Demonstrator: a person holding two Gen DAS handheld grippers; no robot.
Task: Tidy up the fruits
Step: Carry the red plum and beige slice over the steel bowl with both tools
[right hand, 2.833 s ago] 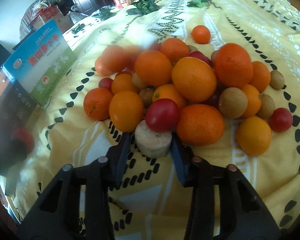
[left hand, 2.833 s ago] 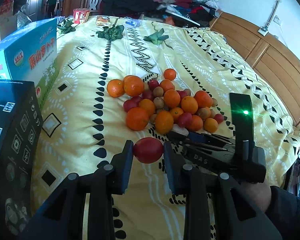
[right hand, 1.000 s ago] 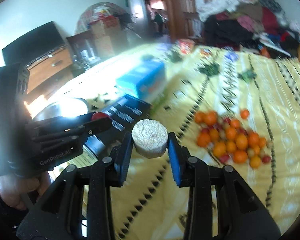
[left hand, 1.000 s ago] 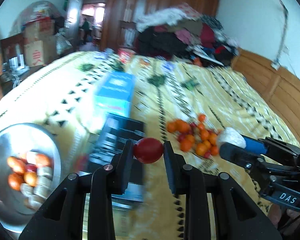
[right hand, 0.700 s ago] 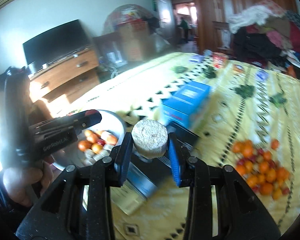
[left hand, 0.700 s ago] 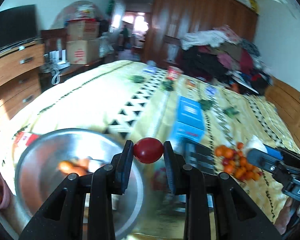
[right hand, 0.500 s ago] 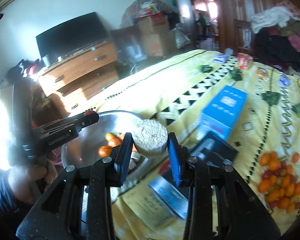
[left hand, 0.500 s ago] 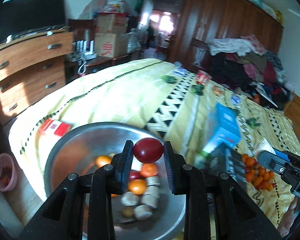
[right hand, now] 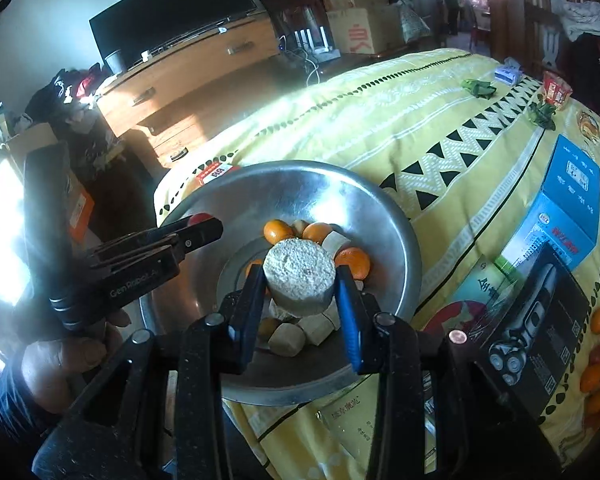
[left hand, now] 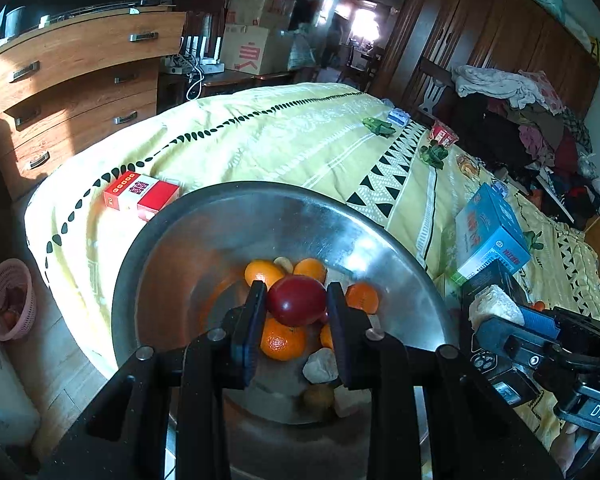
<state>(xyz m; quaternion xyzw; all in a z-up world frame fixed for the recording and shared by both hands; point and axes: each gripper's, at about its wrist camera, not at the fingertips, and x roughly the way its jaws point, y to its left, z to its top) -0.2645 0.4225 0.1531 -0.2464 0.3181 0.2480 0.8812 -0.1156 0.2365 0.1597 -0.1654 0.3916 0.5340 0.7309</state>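
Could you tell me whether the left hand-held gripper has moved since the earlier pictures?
Yes. The left hand-held gripper, shut on the red fruit, moved from beside the fruit pile to above the metal bowl.

Both wrist views above bowl (left hand: 400, 248) (shared)

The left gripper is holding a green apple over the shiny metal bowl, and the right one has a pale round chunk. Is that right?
Not quite. In the left wrist view, the left gripper holds a dark red fruit, not a green apple, over the metal bowl. The right gripper does hold the pale round chunk.
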